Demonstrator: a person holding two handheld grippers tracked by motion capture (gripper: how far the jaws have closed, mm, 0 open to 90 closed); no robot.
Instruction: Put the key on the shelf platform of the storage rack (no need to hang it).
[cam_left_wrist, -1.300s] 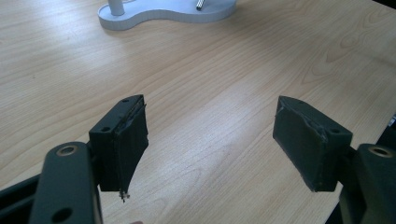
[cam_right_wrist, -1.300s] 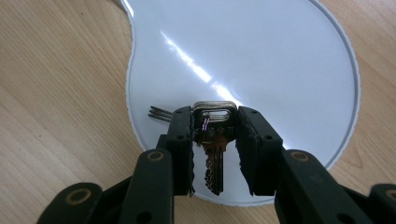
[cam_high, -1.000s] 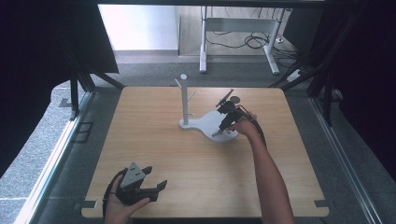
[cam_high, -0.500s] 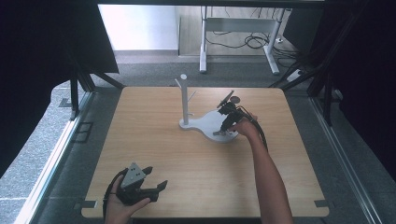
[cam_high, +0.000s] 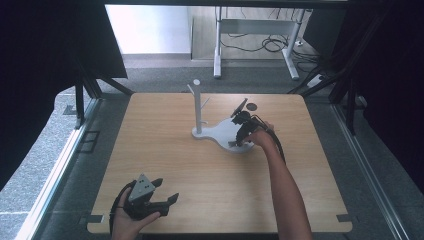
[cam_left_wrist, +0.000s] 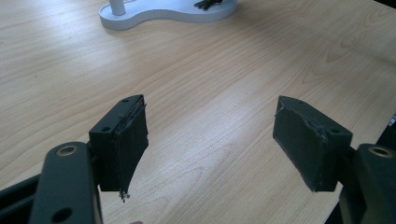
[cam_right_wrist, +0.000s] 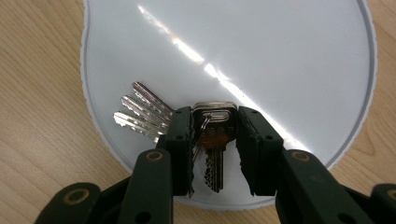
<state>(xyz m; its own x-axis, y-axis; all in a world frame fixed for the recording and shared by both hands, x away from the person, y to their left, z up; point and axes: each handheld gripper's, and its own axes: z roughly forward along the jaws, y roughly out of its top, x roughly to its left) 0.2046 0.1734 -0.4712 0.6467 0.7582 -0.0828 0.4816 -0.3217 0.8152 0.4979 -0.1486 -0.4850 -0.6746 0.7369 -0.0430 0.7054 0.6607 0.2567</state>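
Note:
A bunch of silver keys (cam_right_wrist: 140, 114) lies on the glossy white base (cam_right_wrist: 280, 56) of a small stand. My right gripper (cam_right_wrist: 215, 114) points down at it, and its two black pads press on the head of one key from both sides, while the other keys fan out to the left. In the high view the right gripper (cam_high: 240, 136) sits over the base's right lobe (cam_high: 222, 131), right of the white post (cam_high: 197, 105). My left gripper (cam_high: 165, 192) rests near the table's front left, jaws wide apart with nothing between them (cam_left_wrist: 210, 107).
The wooden table (cam_high: 165, 150) carries the stand at its middle back. A small dark round thing (cam_high: 251, 106) lies on the table just behind the right gripper. The stand's base (cam_left_wrist: 163, 14) shows far off in the left gripper view.

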